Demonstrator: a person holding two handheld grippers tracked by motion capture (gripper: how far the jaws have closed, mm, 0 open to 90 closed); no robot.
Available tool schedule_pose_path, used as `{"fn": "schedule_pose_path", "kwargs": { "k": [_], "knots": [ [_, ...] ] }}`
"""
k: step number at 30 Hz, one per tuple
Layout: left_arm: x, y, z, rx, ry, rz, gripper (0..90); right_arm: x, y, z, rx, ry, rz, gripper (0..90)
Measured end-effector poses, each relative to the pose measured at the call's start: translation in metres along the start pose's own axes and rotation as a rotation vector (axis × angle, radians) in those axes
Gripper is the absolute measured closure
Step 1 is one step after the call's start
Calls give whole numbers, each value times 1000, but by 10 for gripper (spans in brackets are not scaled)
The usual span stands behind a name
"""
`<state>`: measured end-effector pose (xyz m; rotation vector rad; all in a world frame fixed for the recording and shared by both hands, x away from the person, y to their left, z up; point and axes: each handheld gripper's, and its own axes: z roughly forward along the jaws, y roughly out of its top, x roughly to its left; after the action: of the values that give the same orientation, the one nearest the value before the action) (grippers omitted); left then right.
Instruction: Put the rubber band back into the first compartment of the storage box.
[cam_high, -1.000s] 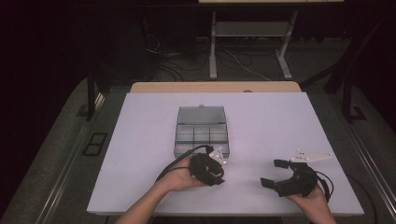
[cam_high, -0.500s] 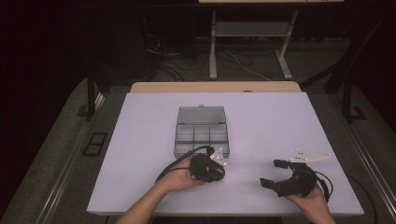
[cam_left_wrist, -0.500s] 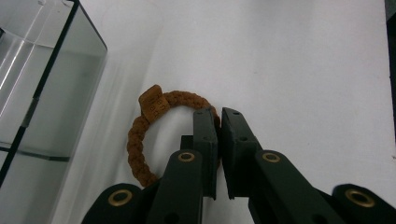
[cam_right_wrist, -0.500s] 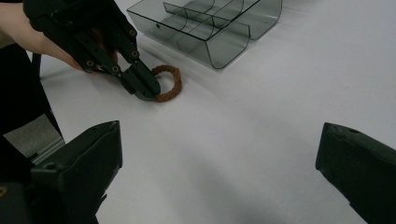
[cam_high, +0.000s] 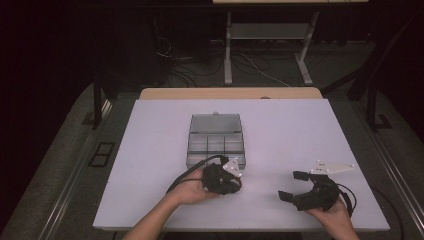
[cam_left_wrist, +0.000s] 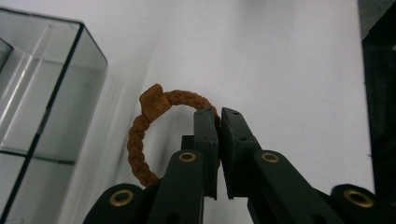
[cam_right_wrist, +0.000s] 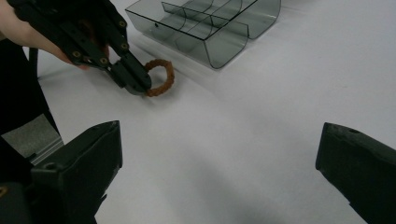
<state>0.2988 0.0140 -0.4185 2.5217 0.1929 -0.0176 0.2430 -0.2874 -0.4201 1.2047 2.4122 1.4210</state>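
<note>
Between the left tongs, a braided brown ring sits pinched.

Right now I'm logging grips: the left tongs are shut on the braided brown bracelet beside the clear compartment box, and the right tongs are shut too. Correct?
Not quite. The right tongs are open; the right gripper view shows their jaws standing wide apart with nothing between them. The rest holds: the left tongs are shut on the braided brown bracelet beside the clear compartment box.
</note>
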Motion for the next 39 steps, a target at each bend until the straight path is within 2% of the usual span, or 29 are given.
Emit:
{"fn": "schedule_pose_path", "kwargs": {
  "k": [4,6,11,13,14,15,17,19,20,22,28,39],
  "knots": [
    [-3,4,-3,-13,-3,5,841,-1,0,1,3,-1,3,7],
    [-4,6,-6,-8,1,24,841,-1,0,1,2,-1,5,7],
    [-3,9,-12,-18,-3,27,841,0,0,1,3,0,0,7],
    [-3,10,-16,-41,-11,11,841,-1,0,1,5,0,3,7],
    [-2,11,-18,-33,-12,25,841,-1,0,1,6,0,3,7],
    [-2,12,-19,-44,-12,16,841,-1,0,1,6,0,4,7],
    [-1,13,-23,-36,-9,32,841,-1,0,1,6,0,4,7],
    [-1,15,-25,-47,-6,24,841,-1,0,1,6,1,4,8],
    [1,16,-28,-35,-5,35,841,-1,-1,1,6,1,3,7],
    [1,17,-31,-53,0,23,841,-1,-1,1,6,1,3,7],
    [5,18,-45,-55,20,37,841,-1,0,1,5,2,4,8],
    [11,17,-67,-89,57,19,841,-1,-1,0,4,2,-1,7]
  ]
}}
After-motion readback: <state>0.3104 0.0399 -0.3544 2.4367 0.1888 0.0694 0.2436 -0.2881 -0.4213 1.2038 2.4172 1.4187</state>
